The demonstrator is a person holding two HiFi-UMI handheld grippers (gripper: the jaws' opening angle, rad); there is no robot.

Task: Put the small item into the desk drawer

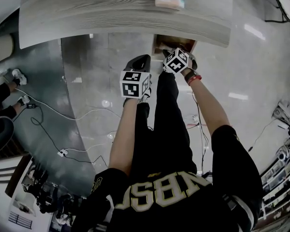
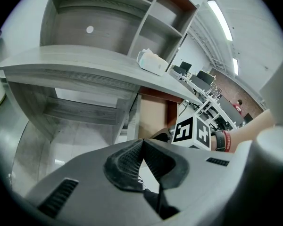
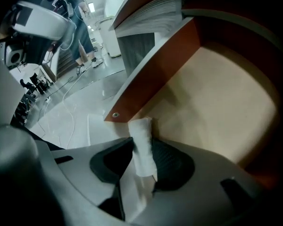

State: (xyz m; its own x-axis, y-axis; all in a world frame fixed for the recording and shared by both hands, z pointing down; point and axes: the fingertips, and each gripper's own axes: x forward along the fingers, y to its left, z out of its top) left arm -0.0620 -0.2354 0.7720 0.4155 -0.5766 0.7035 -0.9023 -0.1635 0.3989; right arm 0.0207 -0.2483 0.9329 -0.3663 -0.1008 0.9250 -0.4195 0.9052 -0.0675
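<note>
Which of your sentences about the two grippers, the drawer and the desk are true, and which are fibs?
1. The right gripper has a white folded tissue between its jaws. True.
2. The brown wooden drawer is closed. False: it stands open, right in front of the right gripper.
3. The left gripper holds a red ball. False: its jaws are together with nothing in them.
4. A white pack lies on the grey wooden desk top. True.
</note>
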